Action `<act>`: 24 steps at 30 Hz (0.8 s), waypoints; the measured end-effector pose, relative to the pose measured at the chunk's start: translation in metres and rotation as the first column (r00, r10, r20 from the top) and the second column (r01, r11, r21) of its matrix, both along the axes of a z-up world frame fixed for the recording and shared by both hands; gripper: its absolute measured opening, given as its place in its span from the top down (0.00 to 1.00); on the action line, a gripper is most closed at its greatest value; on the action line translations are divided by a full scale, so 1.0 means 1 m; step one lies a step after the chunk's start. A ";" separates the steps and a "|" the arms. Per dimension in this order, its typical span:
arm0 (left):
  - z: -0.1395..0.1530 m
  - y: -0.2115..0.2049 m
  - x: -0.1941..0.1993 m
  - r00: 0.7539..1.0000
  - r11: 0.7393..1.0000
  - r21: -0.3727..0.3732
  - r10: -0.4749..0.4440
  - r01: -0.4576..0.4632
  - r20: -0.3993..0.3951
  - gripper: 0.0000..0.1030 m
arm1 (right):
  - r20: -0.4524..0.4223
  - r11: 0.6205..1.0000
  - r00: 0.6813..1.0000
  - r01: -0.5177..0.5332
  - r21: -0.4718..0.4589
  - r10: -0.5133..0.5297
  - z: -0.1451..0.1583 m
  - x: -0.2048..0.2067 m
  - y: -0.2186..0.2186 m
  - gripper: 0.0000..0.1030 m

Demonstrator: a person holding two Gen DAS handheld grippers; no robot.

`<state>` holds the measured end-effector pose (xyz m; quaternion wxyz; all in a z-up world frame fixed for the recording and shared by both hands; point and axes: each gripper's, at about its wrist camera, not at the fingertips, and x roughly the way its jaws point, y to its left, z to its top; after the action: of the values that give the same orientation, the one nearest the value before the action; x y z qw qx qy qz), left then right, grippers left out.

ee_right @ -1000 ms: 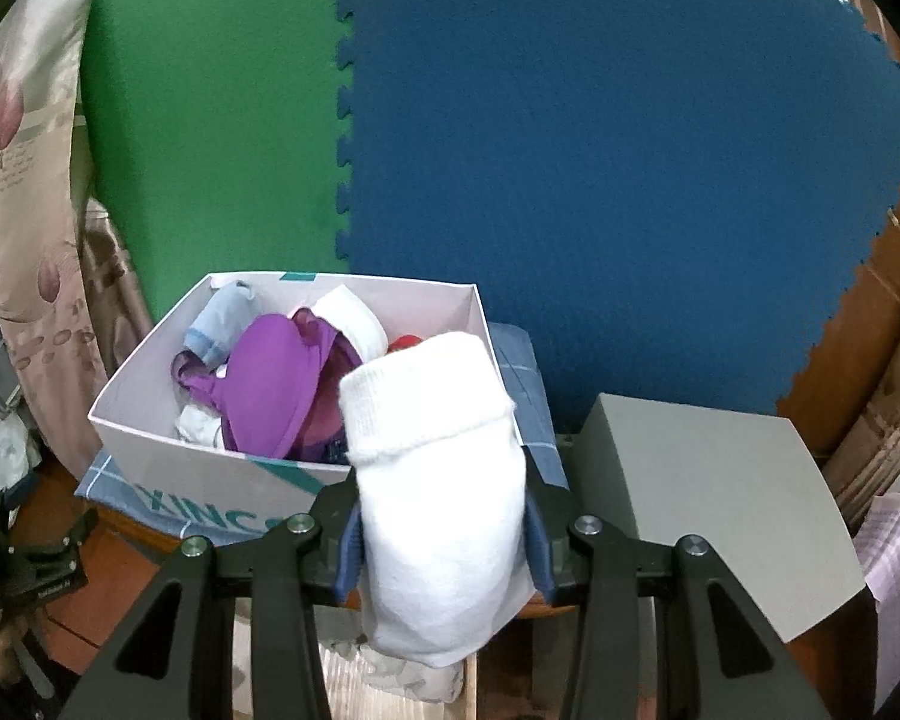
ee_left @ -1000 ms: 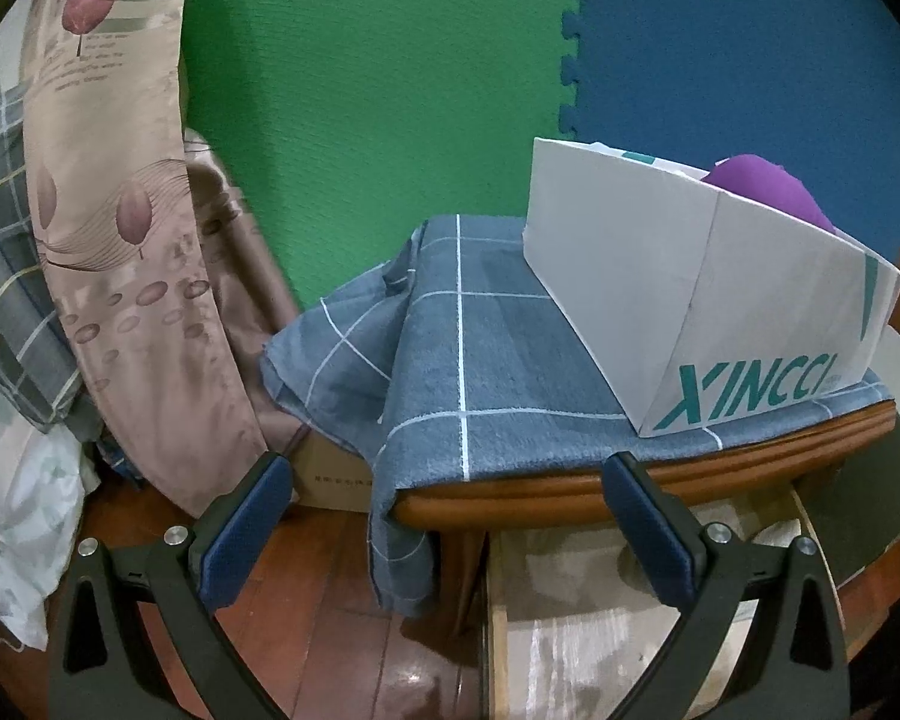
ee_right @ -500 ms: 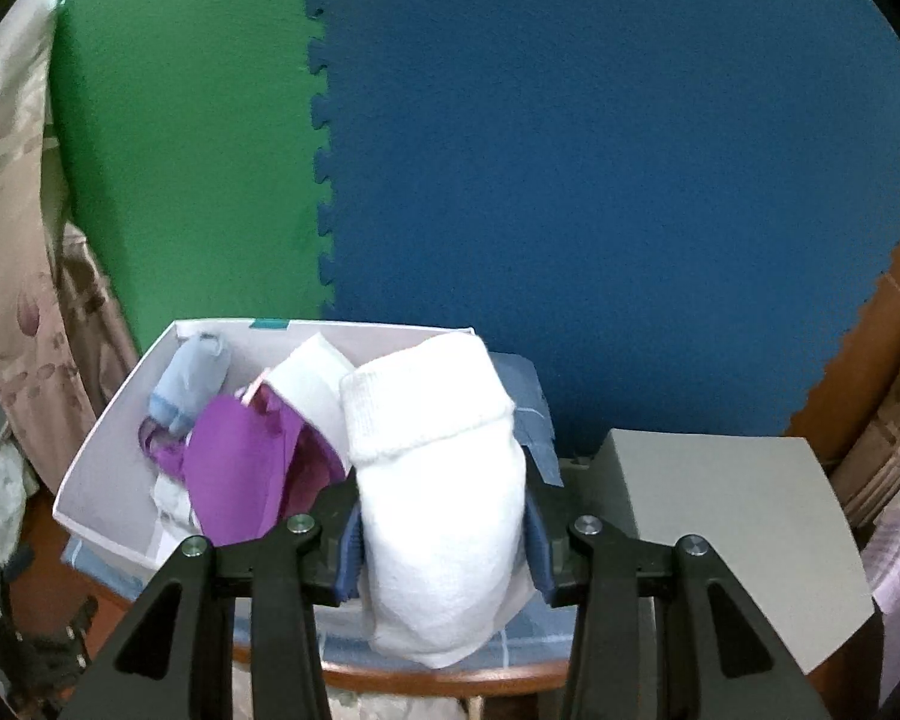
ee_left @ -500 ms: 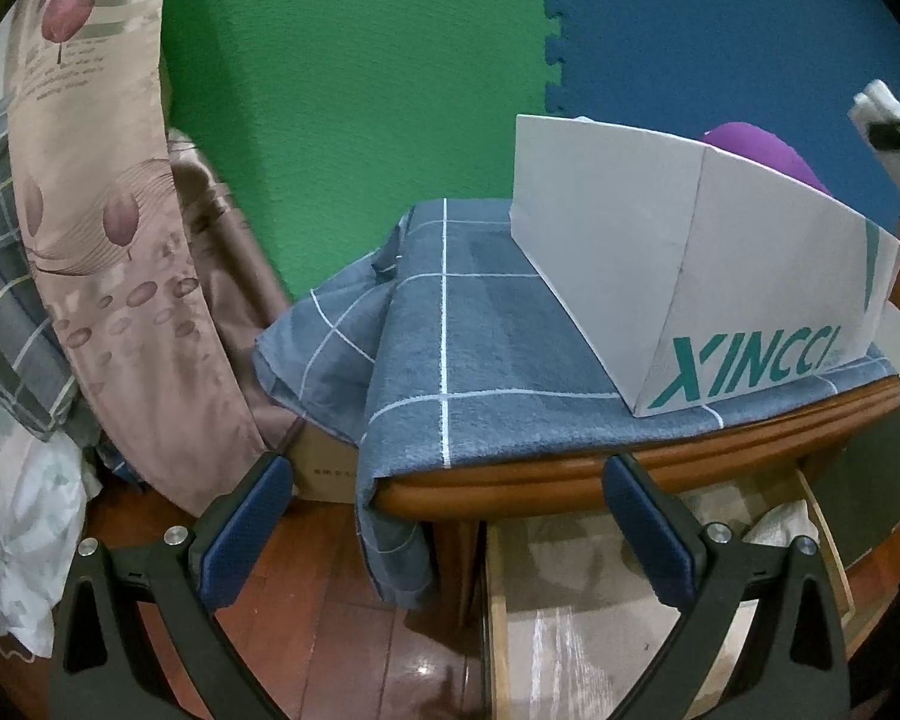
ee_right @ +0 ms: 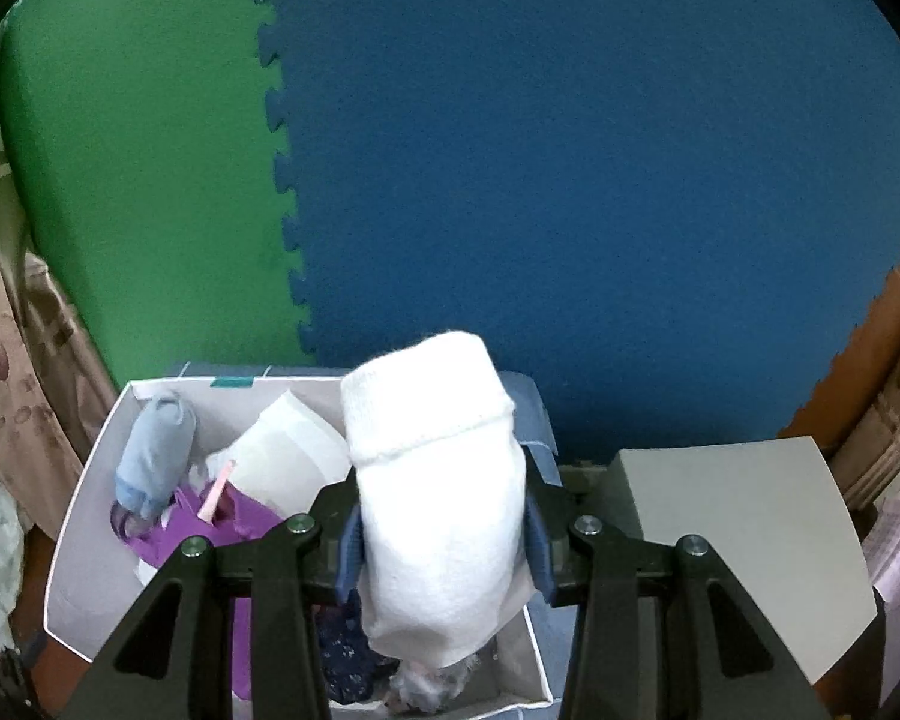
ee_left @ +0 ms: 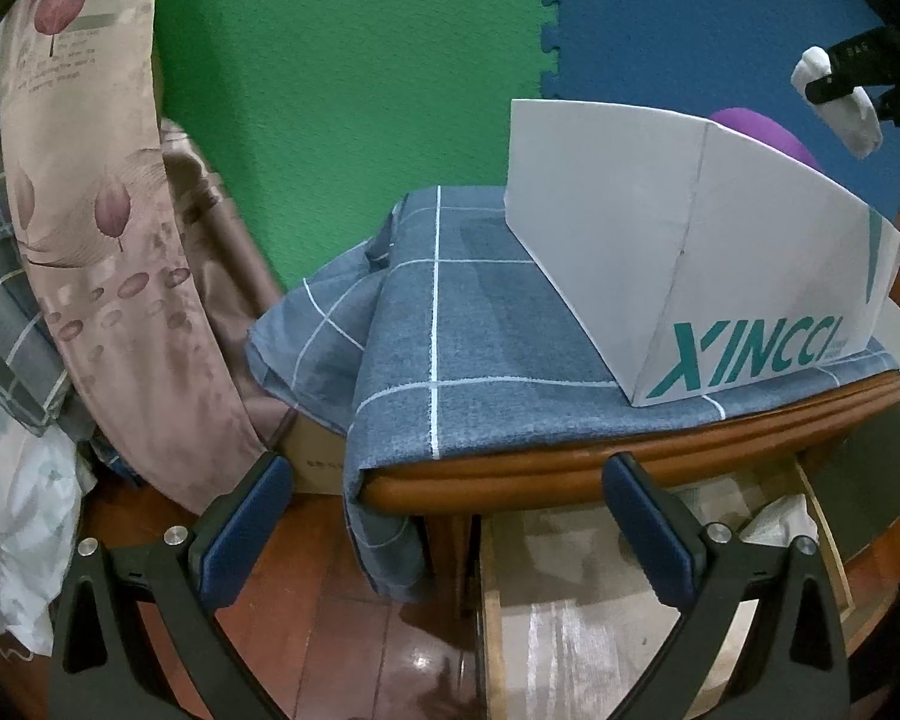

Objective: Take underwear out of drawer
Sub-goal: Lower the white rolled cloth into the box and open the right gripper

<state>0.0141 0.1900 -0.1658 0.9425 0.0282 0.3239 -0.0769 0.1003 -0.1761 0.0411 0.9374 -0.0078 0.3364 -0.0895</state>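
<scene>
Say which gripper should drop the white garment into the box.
Right. The right gripper already clamps the white garment directly above the box; the left gripper hangs empty, jaws open, by the drawer.

Right gripper (ee_right: 441, 546) clamped on rolled white garment (ee_right: 438, 492), blue pads pressing both sides, folded cuff end pointing far. Garment hangs above right near part of white box (ee_right: 84, 516). In box: pale blue rolled piece (ee_right: 153, 459) far left, purple garment (ee_right: 234, 525) with pink strap beside it, white folded piece (ee_right: 288, 456) centre, dark patterned fabric (ee_right: 348, 654) near. Box sits on blue checked cloth (ee_right: 531, 414). Grey panel (ee_right: 738, 540) to right. Behind: green foam mat (ee_right: 144, 180) left, blue foam mat (ee_right: 570, 180) right, interlocked. Floral curtain (ee_right: 6, 360) far left edge.
</scene>
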 end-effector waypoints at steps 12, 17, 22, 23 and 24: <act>-0.002 -0.005 0.002 1.000 1.000 0.002 -0.002 0.002 -0.010 0.01 | -0.039 1.000 0.999 -0.010 0.004 0.011 -0.002 0.016 -0.002 0.58; -0.008 -0.008 0.001 0.999 0.999 0.032 -0.018 0.019 -0.029 0.01 | -0.062 1.000 0.998 -0.001 -0.006 0.001 -0.010 0.028 -0.003 0.58; -0.010 -0.009 0.005 0.999 1.000 0.024 -0.019 0.020 -0.046 0.01 | -0.092 1.000 0.996 0.010 0.004 -0.010 -0.020 0.040 -0.008 0.58; -0.010 -0.010 0.005 0.999 1.000 0.021 -0.020 0.021 -0.050 0.01 | -0.097 1.000 0.995 0.013 0.007 -0.012 -0.021 0.040 -0.009 0.58; -0.011 -0.010 0.006 0.998 1.000 0.016 -0.021 0.022 -0.055 0.01 | -0.099 1.000 0.995 0.012 0.001 -0.012 -0.022 0.041 -0.009 0.58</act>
<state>0.0200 0.1799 -0.1768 0.9321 0.0376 0.3500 -0.0852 0.1415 -0.1849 0.0186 0.9190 -0.0094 0.3826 -0.0942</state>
